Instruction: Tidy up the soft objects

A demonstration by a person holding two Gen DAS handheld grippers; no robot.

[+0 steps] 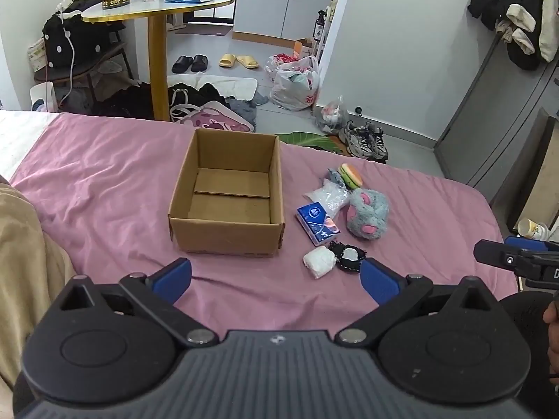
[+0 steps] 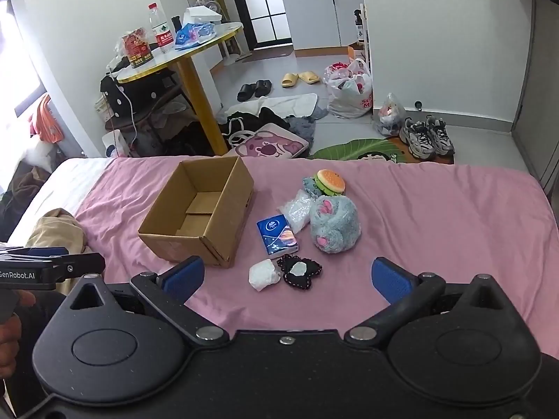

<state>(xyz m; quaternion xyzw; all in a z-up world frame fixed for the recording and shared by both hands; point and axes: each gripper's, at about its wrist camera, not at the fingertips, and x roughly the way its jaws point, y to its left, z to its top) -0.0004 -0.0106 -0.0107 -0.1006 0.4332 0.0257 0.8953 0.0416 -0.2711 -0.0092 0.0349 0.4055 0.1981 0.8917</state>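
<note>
An empty cardboard box [image 1: 227,192] [image 2: 195,213] stands open on the pink bed sheet [image 1: 104,181] [image 2: 436,209]. To its right lie a burger toy [image 1: 351,175] [image 2: 329,181], a grey plush [image 1: 368,213] [image 2: 335,225], a clear bag [image 1: 328,197] [image 2: 297,211], a blue tissue pack [image 1: 318,222] [image 2: 278,236], a white bundle [image 1: 319,262] [image 2: 263,274] and a black lace piece [image 1: 347,255] [image 2: 300,270]. My left gripper [image 1: 276,279] is open, low in front of the box. My right gripper [image 2: 288,277] is open, just short of the bundle and lace piece.
The bed's far edge drops to a floor with clothes, bags, slippers and sneakers [image 1: 367,139]. A yellow-legged round table [image 1: 157,10] stands behind the box. A beige cloth [image 1: 24,262] lies on the bed at the left. A wardrobe [image 1: 496,122] stands right.
</note>
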